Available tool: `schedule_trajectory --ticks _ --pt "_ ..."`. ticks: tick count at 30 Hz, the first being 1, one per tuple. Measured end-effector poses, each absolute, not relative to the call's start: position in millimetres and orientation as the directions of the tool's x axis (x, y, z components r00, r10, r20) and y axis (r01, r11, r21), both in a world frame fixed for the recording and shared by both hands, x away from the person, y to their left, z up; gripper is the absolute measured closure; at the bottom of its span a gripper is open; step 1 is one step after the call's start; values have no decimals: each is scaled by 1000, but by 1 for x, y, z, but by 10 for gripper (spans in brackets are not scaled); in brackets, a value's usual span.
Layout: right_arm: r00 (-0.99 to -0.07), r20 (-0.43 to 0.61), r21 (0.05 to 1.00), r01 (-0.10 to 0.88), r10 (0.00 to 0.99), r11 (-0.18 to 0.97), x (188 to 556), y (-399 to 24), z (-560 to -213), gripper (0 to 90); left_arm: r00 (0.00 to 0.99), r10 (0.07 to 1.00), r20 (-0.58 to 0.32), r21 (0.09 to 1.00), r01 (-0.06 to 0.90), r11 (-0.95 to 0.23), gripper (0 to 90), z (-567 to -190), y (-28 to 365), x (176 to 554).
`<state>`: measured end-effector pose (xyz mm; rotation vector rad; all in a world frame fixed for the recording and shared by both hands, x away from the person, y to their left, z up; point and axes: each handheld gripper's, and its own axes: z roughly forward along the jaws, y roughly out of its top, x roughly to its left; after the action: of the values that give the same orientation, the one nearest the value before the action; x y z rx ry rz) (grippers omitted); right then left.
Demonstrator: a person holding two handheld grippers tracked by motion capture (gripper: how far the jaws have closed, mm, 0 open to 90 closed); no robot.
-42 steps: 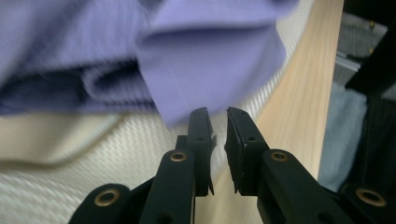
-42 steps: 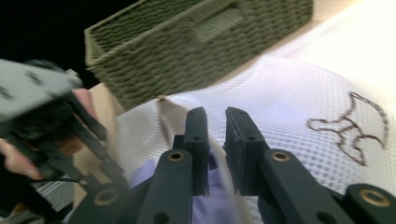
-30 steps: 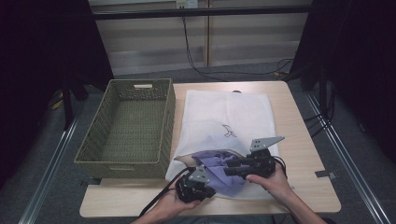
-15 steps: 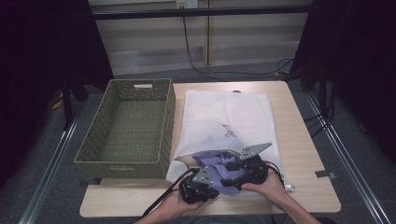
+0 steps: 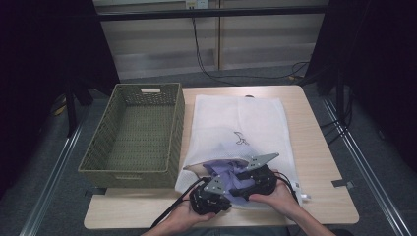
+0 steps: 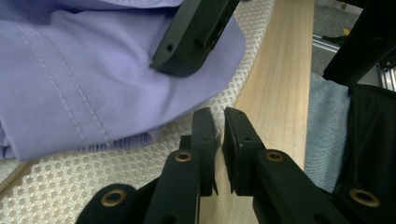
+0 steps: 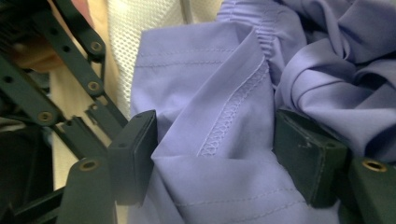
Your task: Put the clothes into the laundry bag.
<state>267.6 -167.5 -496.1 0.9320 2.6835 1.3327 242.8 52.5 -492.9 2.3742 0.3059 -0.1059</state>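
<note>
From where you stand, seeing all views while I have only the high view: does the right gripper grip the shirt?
Observer: No. The right gripper has just been opening; its jaws stand wide with a shirt fold between them.
Operator: And the left?
Observer: The left gripper is nearly shut at the edge of the bag, over the table; whether it pinches mesh I cannot tell.
Operator: Shirt detail?
Observer: A stitched seam runs between the right jaws.

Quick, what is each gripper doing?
Left gripper: shut, pinching the mesh bag edge.
Right gripper: fingers just opened wide, purple cloth between them.
</note>
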Motion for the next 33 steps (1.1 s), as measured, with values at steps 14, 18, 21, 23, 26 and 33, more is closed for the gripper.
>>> schedule_trajectory --ticks 14,18,21,23,26,33 --pt "-833 155 719 464 531 517 269 -166 -498 512 970 176 -167 654 242 -716 817 -492 42 241" --pt "-826 153 719 469 542 513 269 -166 -498 540 970 172 -173 656 243 -715 811 -492 41 242" --pt "-824 154 719 472 546 510 269 -166 -498 549 972 177 -158 658 237 -715 809 -492 40 242" --pt "-821 147 713 474 552 516 268 -165 -497 556 971 171 -167 664 239 -709 802 -493 39 243" --pt "-818 148 711 478 555 515 268 -165 -497 585 971 171 -169 669 241 -704 797 -493 34 244" --pt "-819 159 719 479 551 504 270 -168 -494 739 974 142 -179 673 226 -705 790 -494 33 244"
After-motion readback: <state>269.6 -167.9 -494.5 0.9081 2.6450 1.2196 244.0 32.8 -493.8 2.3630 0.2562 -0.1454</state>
